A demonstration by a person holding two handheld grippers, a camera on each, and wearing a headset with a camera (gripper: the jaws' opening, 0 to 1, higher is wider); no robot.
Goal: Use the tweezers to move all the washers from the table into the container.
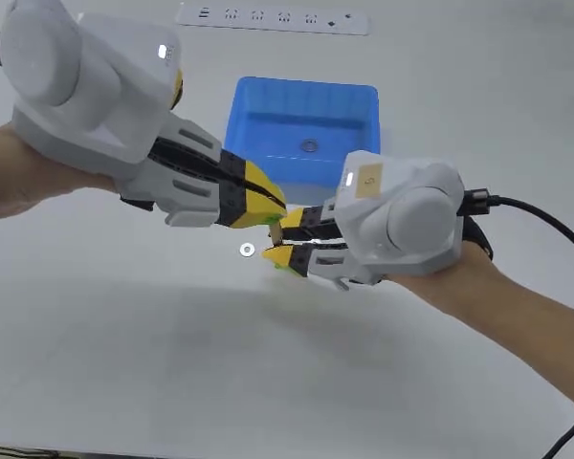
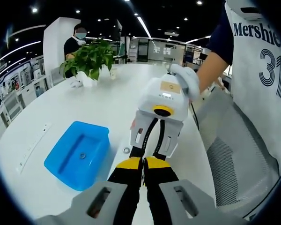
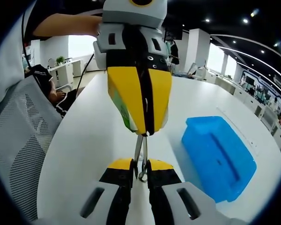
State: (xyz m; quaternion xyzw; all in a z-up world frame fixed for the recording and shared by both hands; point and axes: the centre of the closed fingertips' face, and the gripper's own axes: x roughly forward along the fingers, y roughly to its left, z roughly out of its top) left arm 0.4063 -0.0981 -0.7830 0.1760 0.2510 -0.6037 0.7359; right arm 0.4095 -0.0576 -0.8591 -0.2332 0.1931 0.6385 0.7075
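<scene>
I see a white power strip [image 1: 273, 18] on the far side of the table [image 1: 124, 354], a leafy potted plant [image 2: 90, 58] (white pot) standing further along it, and a grey mesh chair [image 3: 18, 140] just beside the table.

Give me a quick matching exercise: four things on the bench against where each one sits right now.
Things: 1 tweezers; 2 container; 3 power strip; 4 loose washer.
Descriptions: A on the table by the gripper tips; B blue, one washer inside; C between the left gripper and the right gripper; D white, beyond the container.
Pairs: 1-C; 2-B; 3-D; 4-A.
</scene>
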